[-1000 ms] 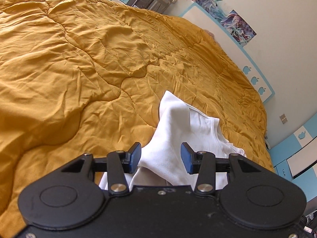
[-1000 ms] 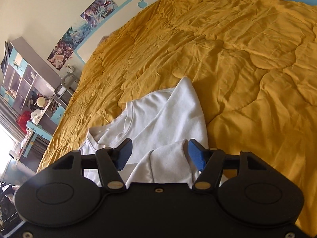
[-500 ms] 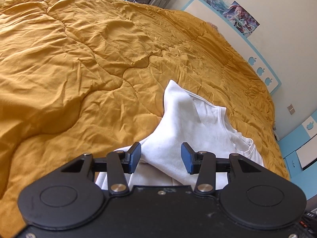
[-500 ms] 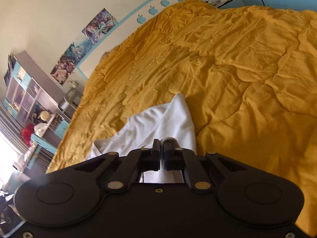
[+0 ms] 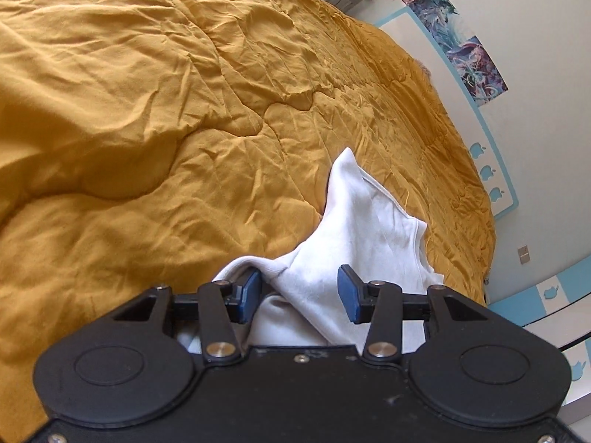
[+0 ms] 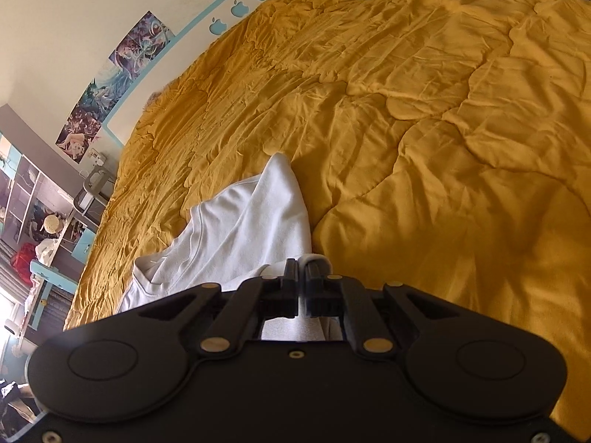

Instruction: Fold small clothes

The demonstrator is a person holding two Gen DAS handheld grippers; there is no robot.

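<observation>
On a bed covered by a wrinkled mustard-yellow quilt (image 5: pixel 155 118): white sleeveless top (image 5: pixel 365 229), partly folded, lying near the quilt's edge and rising to a soft peak at its far corner. Fabric plain white, ribbed at the hems, with a curved armhole or neck edge visible along one side; a doubled layer draped toward both cameras.

Left gripper (image 5: pixel 299 291): jaws apart, blue pads (image 5: pixel 249 293) spread on either side of a ridge of the white cloth; left pad touching a rolled fold, right pad clear of it.

Right gripper (image 6: pixel 303 288): jaws together, clamped on a thin fold of the same top (image 6: pixel 258 217), cloth pinched between the two black fingers and lifted slightly off the quilt (image 6: pixel 443 110).

Against the far wall, left of the right-wrist view: open shelving unit (image 6: pixel 33 199) holding small items too blurred to identify, among them something red and something pale. Anime posters (image 6: pixel 110 77) and a blue-framed headboard with apple cut-outs (image 6: pixel 236 7) above the bed.
</observation>
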